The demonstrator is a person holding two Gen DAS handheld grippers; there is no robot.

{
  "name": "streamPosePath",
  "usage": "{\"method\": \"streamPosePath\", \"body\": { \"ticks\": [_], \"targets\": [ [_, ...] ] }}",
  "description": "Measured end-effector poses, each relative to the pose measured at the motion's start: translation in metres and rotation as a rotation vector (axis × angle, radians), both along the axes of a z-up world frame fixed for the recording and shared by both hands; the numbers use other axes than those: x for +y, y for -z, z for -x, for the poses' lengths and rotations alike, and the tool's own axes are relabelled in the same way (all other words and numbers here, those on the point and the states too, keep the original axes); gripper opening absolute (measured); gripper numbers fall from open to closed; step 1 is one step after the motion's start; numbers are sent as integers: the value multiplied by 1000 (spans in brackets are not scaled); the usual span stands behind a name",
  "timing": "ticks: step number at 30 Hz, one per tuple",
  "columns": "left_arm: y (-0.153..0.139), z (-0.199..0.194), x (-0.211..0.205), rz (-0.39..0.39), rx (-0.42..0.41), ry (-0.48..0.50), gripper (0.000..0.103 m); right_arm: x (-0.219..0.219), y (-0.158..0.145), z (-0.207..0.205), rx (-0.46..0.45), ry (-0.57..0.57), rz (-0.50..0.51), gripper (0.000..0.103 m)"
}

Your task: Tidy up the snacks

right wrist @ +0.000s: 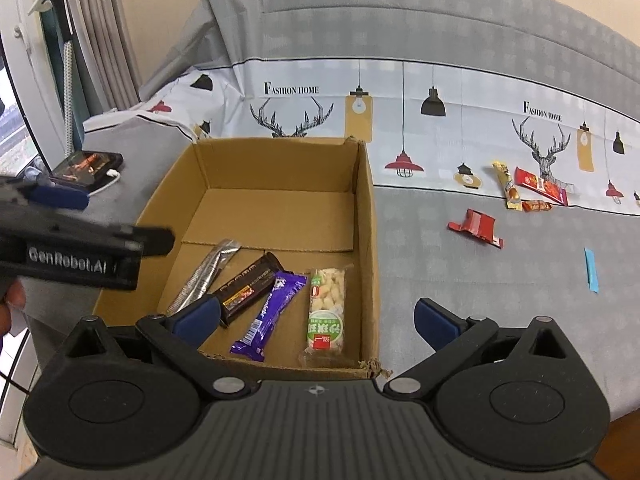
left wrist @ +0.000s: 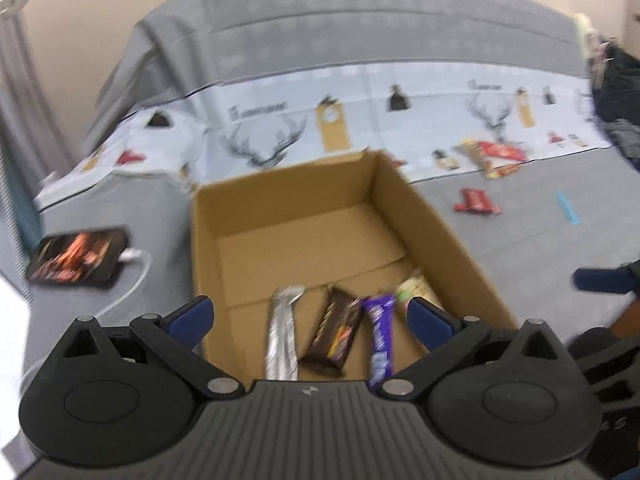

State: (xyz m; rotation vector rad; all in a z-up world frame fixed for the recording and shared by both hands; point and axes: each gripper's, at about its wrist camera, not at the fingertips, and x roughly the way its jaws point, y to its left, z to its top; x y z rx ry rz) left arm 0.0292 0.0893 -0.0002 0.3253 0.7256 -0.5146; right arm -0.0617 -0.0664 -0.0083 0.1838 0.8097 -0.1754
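Four snacks lie in the cardboard box [right wrist: 280,208]. Both hand-held grippers, left [left wrist: 308,316] and right [right wrist: 316,320], are wide open, holding nothing. Next, probably grab the red wrapper [right wrist: 476,226] at 2 o'clock.

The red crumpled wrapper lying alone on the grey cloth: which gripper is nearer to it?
Right. The right gripper is nearer the red wrapper, at the box's right corner; the left gripper is over the box's left side.

four snacks [left wrist: 332,332] in cardboard box [left wrist: 288,216]
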Motion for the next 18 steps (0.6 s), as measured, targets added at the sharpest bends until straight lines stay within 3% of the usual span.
{"method": "streamPosePath", "body": {
  "ticks": [4,8,13,18],
  "targets": [
    [-1,-7,-7,61,21,55,103,0,5,-3,18,10,4,102],
    [1,-10,-15,20,-33,165,103,-1,9,-6,39,20,9,102],
    [-4,-14,-8,48,-246,232,103,1,18,-12,76,24,19,102],
    [-8,-47,-8,22,-308,261,103,10,23,-20,109,4,42,102]
  ]
}}
